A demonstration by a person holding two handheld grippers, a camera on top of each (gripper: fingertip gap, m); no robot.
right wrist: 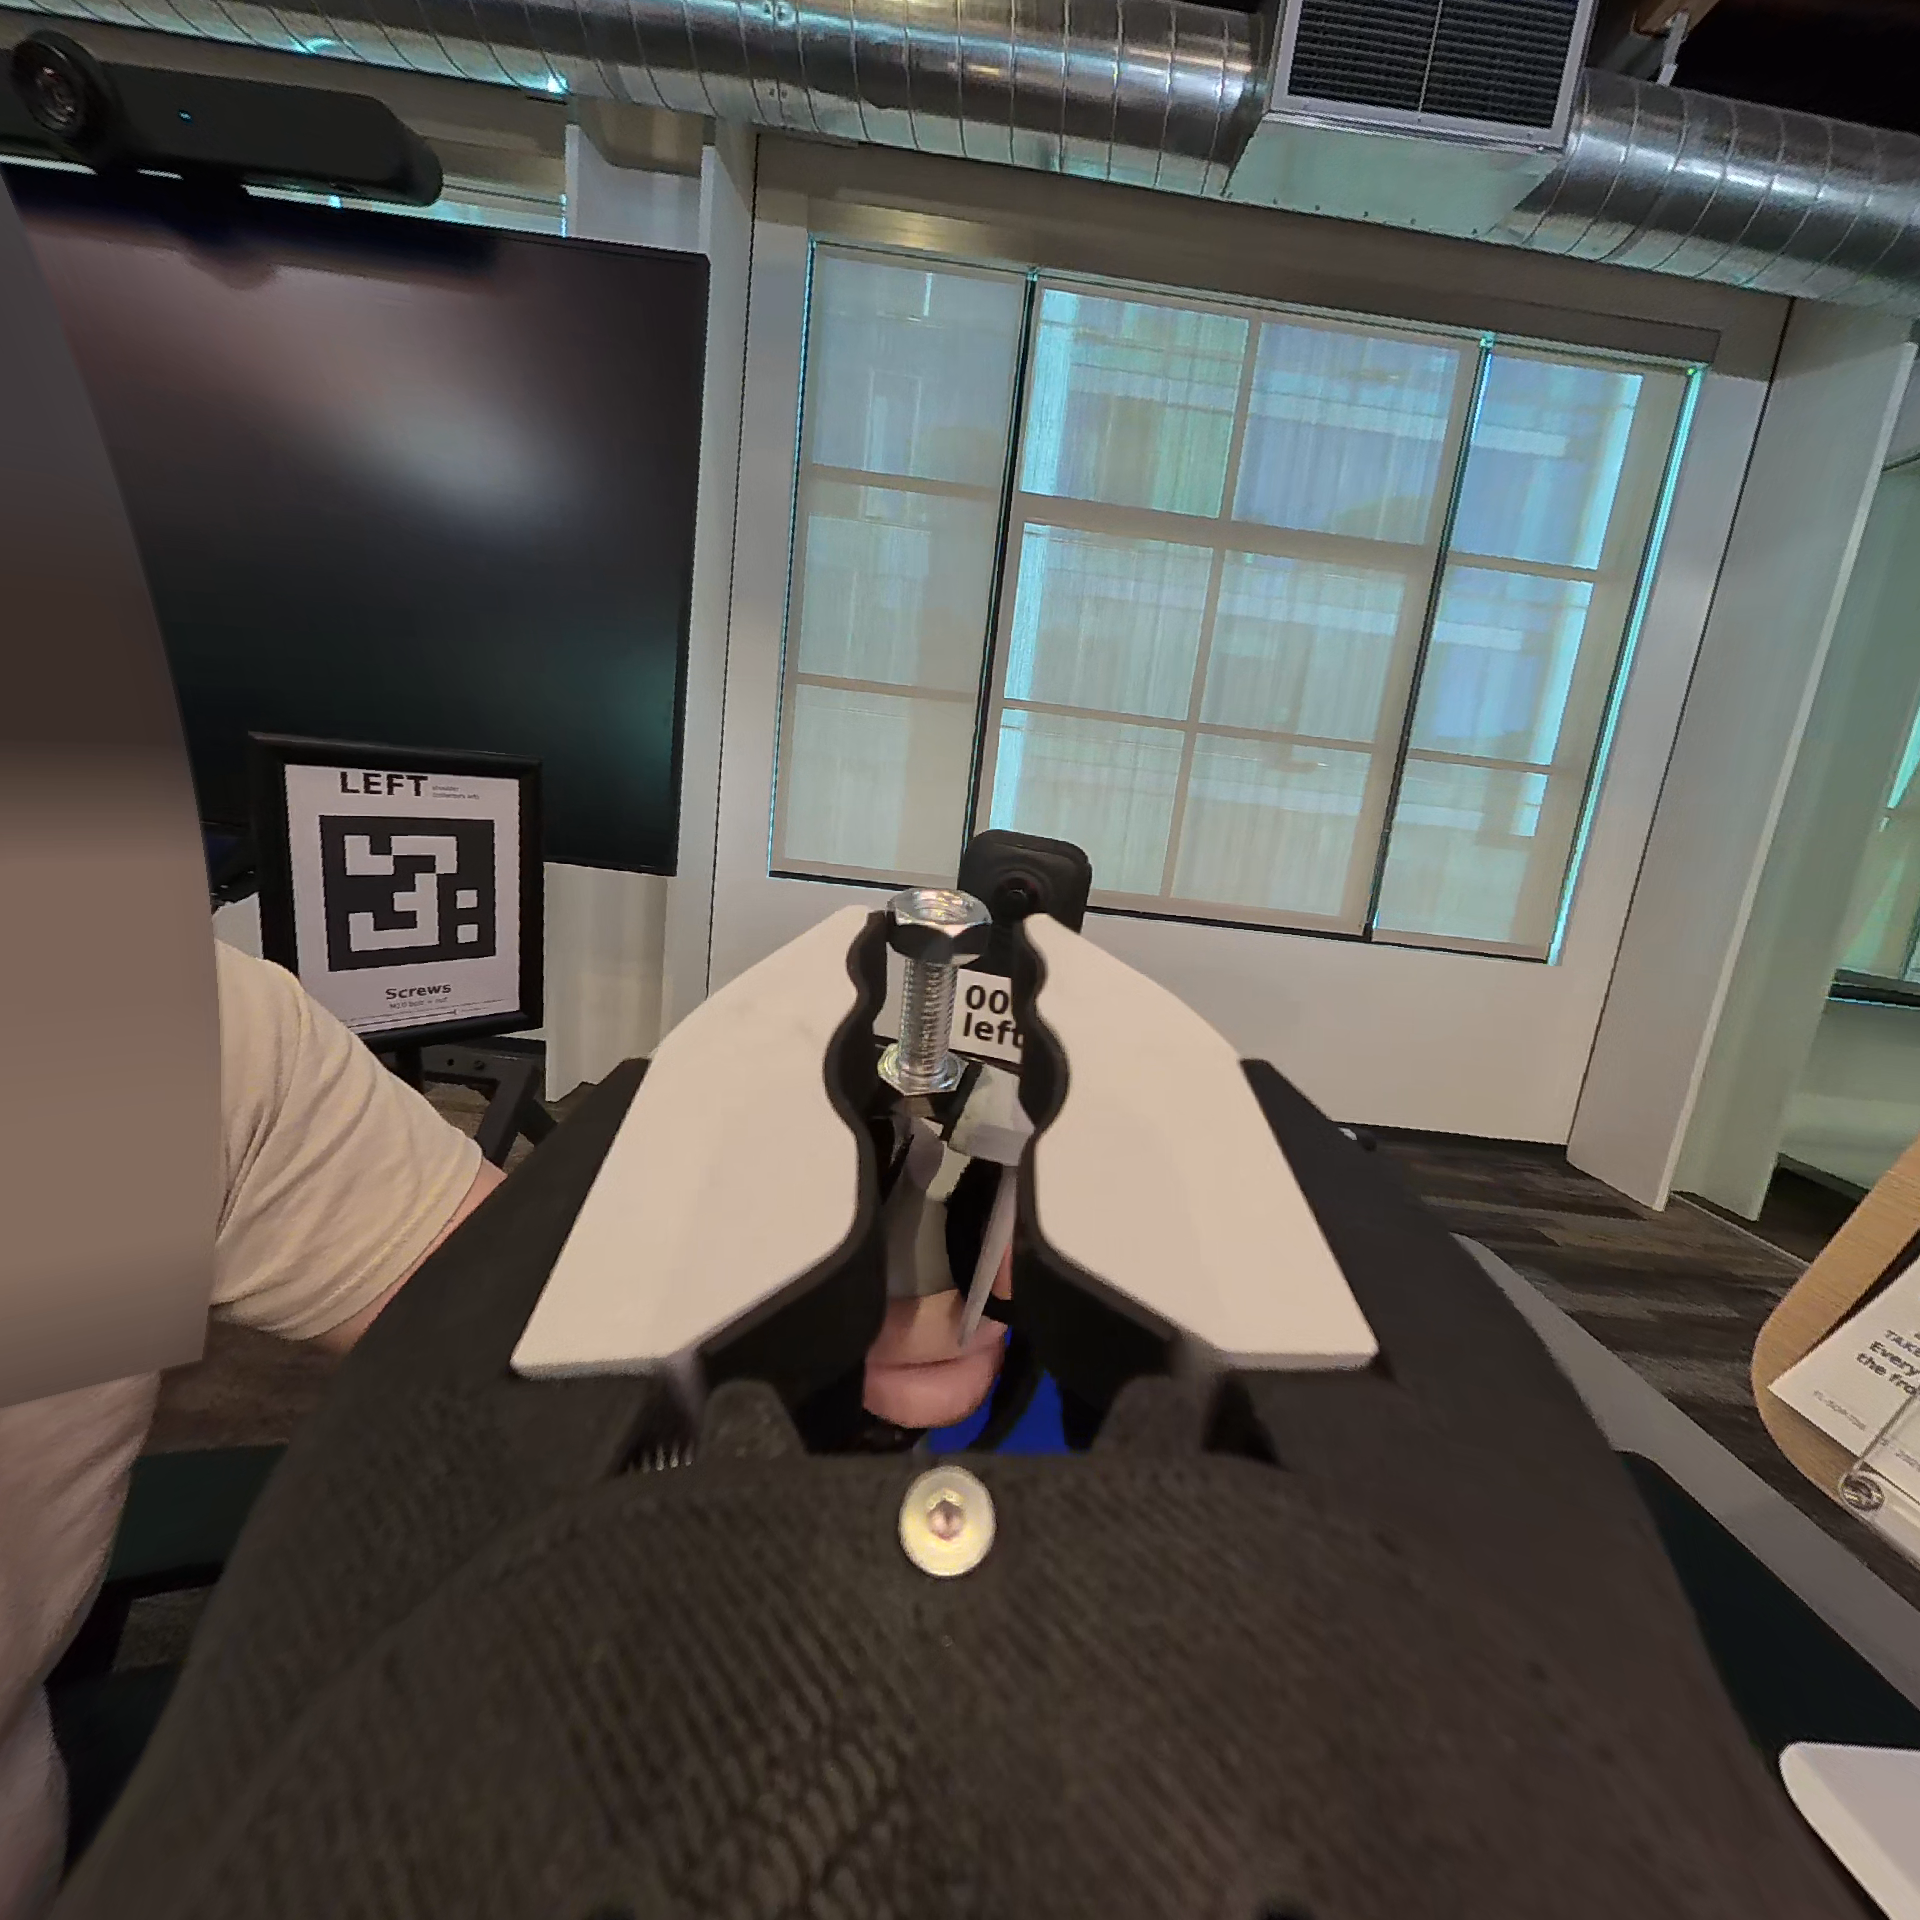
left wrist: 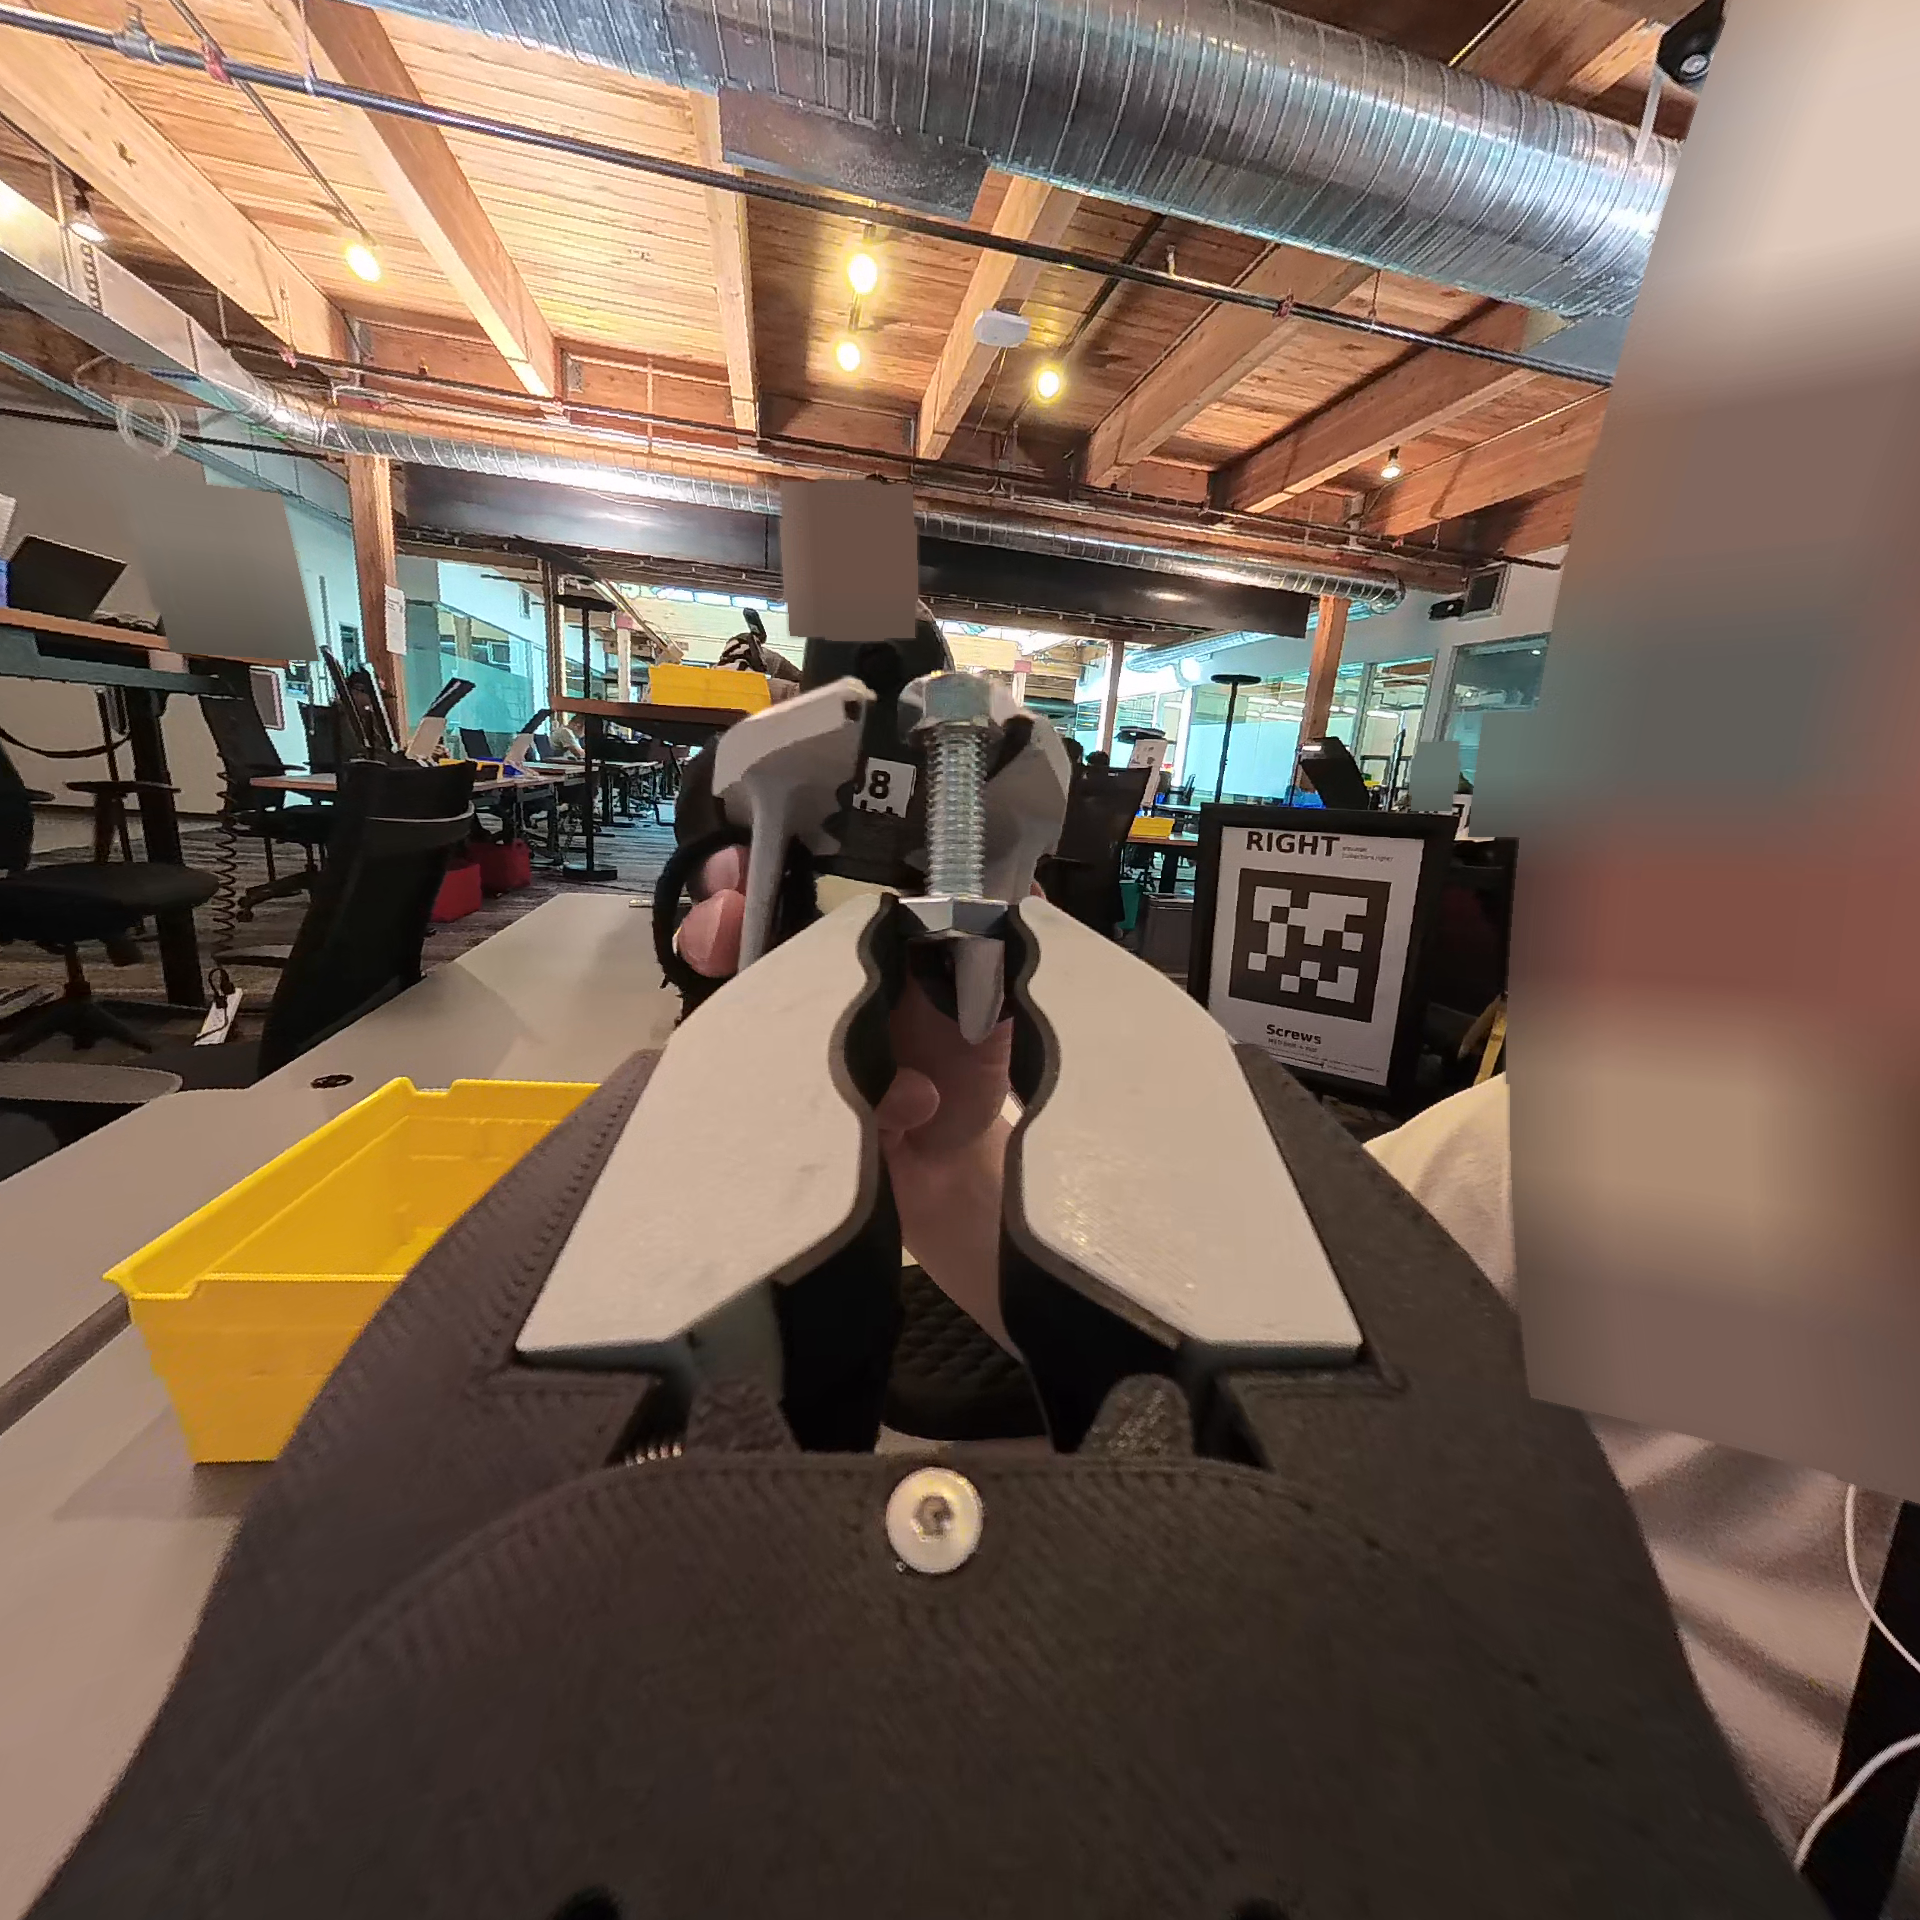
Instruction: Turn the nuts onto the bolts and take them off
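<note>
Holding both tools up in the air, we have one shiny silver steel bolt (left wrist: 951, 800) between them. Our left gripper (left wrist: 951, 920) is clamped on the small six-sided silver nut (left wrist: 953, 916), which sits right at its fingertips, low on the bolt's thread. Our right gripper (right wrist: 940, 925) is clamped on the bolt's six-sided head, at the very ends of its white fingers. The two tools face each other, and the bolt stands upright between them.

In the left wrist view, the long yellow plastic bin (left wrist: 343, 1236) rests on the grey table (left wrist: 94, 1164) to the left, near us. A black-framed sign with a square pattern (left wrist: 1314, 940) stands farther off on the right.

We think the bolt and nut are hard, stiff and a bit heavy for their size. They will not bend or break. But the metal is smooth, so it can slip. The flat sides of the nut and of the head are the best places to hold, because flat sides stop them from spinning in our fingers. We should not squeeze the thread, since it is round and bumpy.

The nut looks only a little way on. We cannot tell if it is going on or coming off.
</note>
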